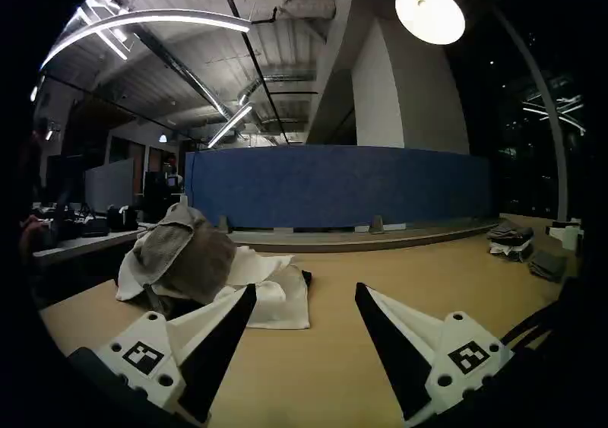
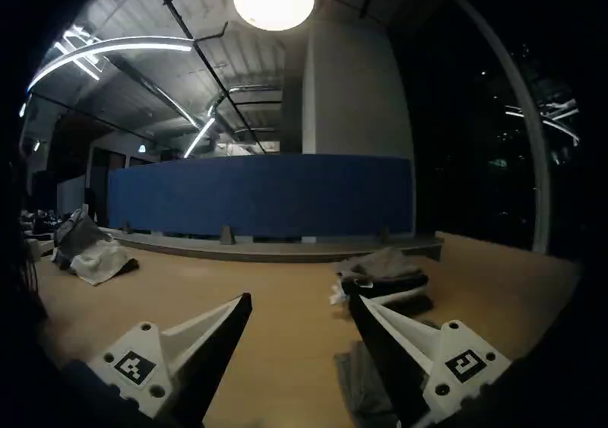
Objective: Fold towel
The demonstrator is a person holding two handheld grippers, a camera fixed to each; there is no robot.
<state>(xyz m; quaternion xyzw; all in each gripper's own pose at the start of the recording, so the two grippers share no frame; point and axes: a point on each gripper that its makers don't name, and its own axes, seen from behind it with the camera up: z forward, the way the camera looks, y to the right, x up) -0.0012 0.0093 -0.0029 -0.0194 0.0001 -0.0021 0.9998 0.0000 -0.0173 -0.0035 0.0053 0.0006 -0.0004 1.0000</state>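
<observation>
Looking down the left hand-held gripper: fingers spread wide, nothing pinched, sitting low over the tan bench. Just past the left fingertip, a messy heap of towels, with a grey-brown towel bunched up on top and a white towel spilling out underneath toward the gap between the fingers. Left finger overlapping the white towel's edge in this view, but can't tell if actually touching.

Way over at the far right end of the bench, a small stack of folded towels, plus a dark towel lying flat just beside it. Behind everything, a long blue partition, and a round ceiling lamp glowing up top.

Same deal with the right hand-held gripper: fingers wide apart, holding nothing, low over the bench. Straight ahead of the right finger, a folded pile, grey piece on top of dark and white layers. Closer in, a flat grey towel on the bench, partly hidden behind the right finger, contact impossible to call. Off at the far left, well apart from all this, a rumpled grey-and-white bundle.
</observation>
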